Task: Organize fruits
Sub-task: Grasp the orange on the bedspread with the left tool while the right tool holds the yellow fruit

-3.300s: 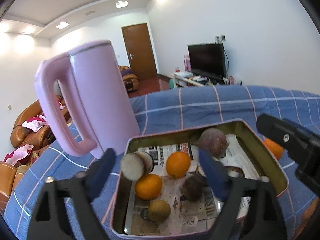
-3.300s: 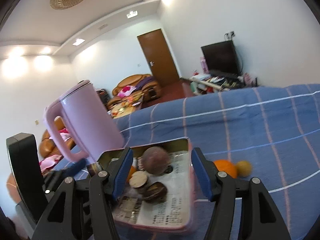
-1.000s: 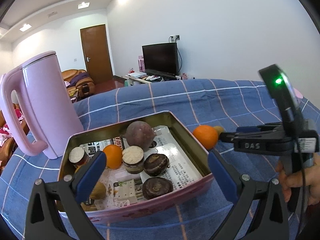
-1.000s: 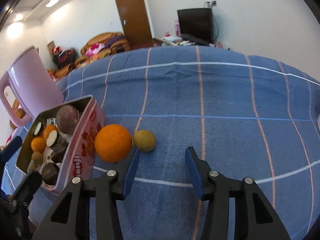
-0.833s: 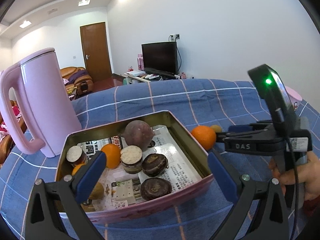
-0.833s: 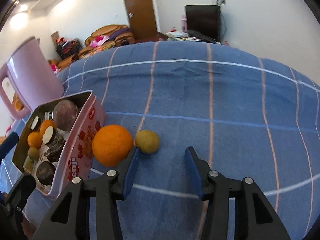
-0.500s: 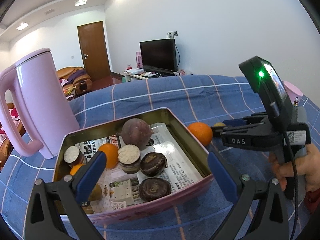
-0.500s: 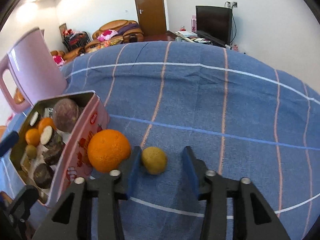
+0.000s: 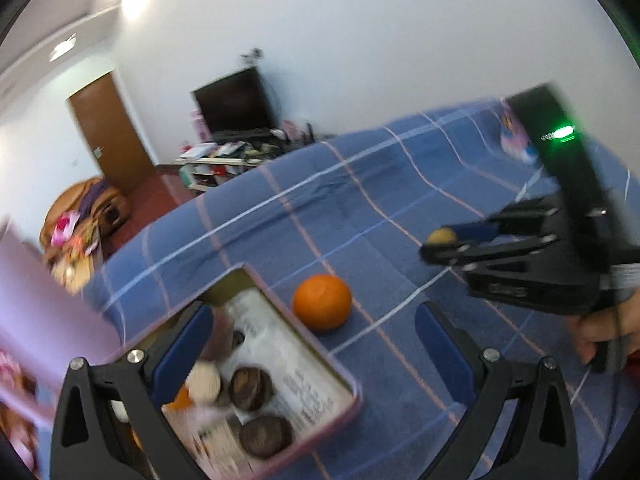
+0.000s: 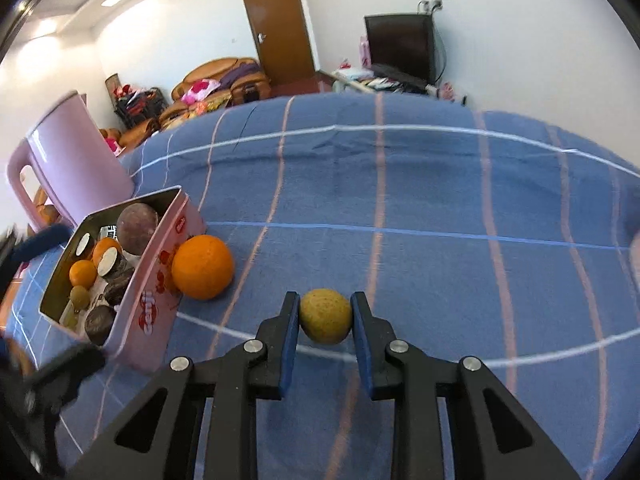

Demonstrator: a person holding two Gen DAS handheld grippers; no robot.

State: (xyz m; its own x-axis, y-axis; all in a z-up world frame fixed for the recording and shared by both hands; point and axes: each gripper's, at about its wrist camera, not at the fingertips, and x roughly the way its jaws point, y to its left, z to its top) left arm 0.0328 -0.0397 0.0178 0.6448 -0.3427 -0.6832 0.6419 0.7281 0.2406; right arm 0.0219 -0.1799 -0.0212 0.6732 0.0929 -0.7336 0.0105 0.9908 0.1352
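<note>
Right wrist view alone shows the right gripper [image 10: 325,316] fingers clamping the yellow-green fruit [image 10: 325,316]; left wrist view shows the left gripper [image 9: 312,344] fingers spread, empty.

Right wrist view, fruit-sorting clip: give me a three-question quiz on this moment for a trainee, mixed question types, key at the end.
1. True or false: the right gripper is shut on the small yellow-green fruit.
2. Multiple choice: where is the large orange?
A. inside the tin
B. on the blue checked cloth, beside the pink tin
C. in the left gripper
3. Fill in: the tall pink thing behind the tin is a ____.

Key
1. True: both blue pads press on its sides.
2. B: it lies by the tin's long side; the left gripper's jaws stand wide with nothing held.
3. Kettle.
</note>
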